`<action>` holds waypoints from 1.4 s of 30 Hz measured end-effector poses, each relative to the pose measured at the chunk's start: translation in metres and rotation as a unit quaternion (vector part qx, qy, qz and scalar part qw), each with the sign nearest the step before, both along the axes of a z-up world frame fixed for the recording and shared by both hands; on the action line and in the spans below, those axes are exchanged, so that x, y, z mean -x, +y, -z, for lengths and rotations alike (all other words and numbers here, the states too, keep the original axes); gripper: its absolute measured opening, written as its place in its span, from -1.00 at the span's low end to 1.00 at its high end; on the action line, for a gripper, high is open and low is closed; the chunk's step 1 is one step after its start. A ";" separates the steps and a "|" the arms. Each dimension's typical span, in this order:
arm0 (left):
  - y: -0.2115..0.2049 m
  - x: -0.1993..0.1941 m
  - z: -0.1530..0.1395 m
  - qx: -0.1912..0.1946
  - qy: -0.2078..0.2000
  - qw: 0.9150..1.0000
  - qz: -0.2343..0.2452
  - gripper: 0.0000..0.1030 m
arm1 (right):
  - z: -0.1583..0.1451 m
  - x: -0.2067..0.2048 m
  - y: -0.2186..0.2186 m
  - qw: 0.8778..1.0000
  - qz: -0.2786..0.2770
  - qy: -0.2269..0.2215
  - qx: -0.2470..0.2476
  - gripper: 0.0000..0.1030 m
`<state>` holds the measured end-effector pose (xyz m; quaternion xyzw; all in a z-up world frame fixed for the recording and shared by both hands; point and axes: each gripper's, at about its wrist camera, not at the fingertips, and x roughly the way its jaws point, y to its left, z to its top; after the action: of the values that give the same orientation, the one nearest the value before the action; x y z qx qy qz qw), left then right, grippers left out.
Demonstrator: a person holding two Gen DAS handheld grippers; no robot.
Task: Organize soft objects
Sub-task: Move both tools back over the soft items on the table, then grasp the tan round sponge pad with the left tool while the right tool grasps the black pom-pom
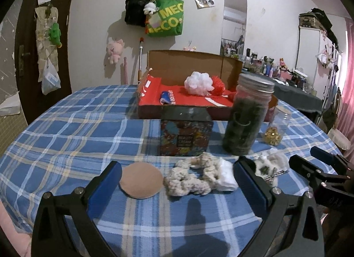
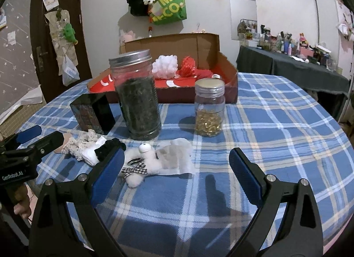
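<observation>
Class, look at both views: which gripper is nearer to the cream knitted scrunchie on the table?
Left. The left gripper is open with the scrunchie between its fingers; the right gripper is off to the scrunchie's right, open around bare tablecloth beside the small plush toy.

dim indoor light — soft shadows, sharp focus, fisheye-bent, vignetted edges.

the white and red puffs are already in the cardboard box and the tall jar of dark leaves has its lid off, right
Not quite: the tall jar of dark leaves has its silver lid on, as the right wrist view shows. The rest holds: the white puff and red puff do lie in the cardboard box.
</observation>
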<state>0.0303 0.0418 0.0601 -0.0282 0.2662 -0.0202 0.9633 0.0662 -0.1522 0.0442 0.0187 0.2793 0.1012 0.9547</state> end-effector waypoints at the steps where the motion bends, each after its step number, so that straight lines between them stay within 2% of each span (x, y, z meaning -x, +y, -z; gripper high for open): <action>1: 0.002 -0.001 0.000 -0.001 0.002 1.000 -0.001 1.00 | 0.001 -0.002 0.001 1.000 -0.001 0.002 0.000 0.88; 9: 0.028 -0.012 0.005 -0.006 0.018 1.000 -0.022 1.00 | 0.006 -0.018 0.013 0.999 -0.020 0.024 -0.021 0.88; 15: 0.046 -0.018 0.006 -0.006 0.038 0.999 -0.007 1.00 | 0.008 -0.023 0.033 0.996 -0.078 0.037 -0.026 0.88; 18: 0.053 -0.024 0.009 -0.008 0.060 0.998 -0.003 0.97 | 0.008 -0.025 0.042 0.995 -0.090 0.042 -0.020 0.88; 23: 0.054 -0.028 0.014 -0.022 0.070 0.997 0.018 0.95 | 0.010 -0.030 0.047 0.992 -0.109 0.050 -0.026 0.86; 28: 0.053 -0.032 0.019 -0.028 0.083 0.995 0.045 0.85 | 0.013 -0.034 0.054 0.990 -0.127 0.059 -0.021 0.61; 30: 0.053 -0.034 0.021 -0.031 0.086 0.995 0.046 0.79 | 0.014 -0.035 0.057 0.989 -0.133 0.062 -0.023 0.46; 32: 0.053 -0.036 0.023 -0.033 0.091 0.994 0.048 0.74 | 0.014 -0.035 0.059 0.989 -0.133 0.061 -0.017 0.43; 34: 0.054 -0.037 0.025 -0.032 0.094 0.994 0.050 0.71 | 0.012 -0.034 0.060 0.989 -0.135 0.056 -0.016 0.30; 42: 0.061 -0.038 0.026 -0.035 0.101 0.993 0.057 0.71 | 0.005 -0.030 0.065 0.986 -0.159 0.043 -0.006 0.30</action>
<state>0.0679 0.1025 0.0337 0.0185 0.3637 -0.0632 0.9292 0.0964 -0.0870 0.0392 -0.0155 0.3188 0.2528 0.9134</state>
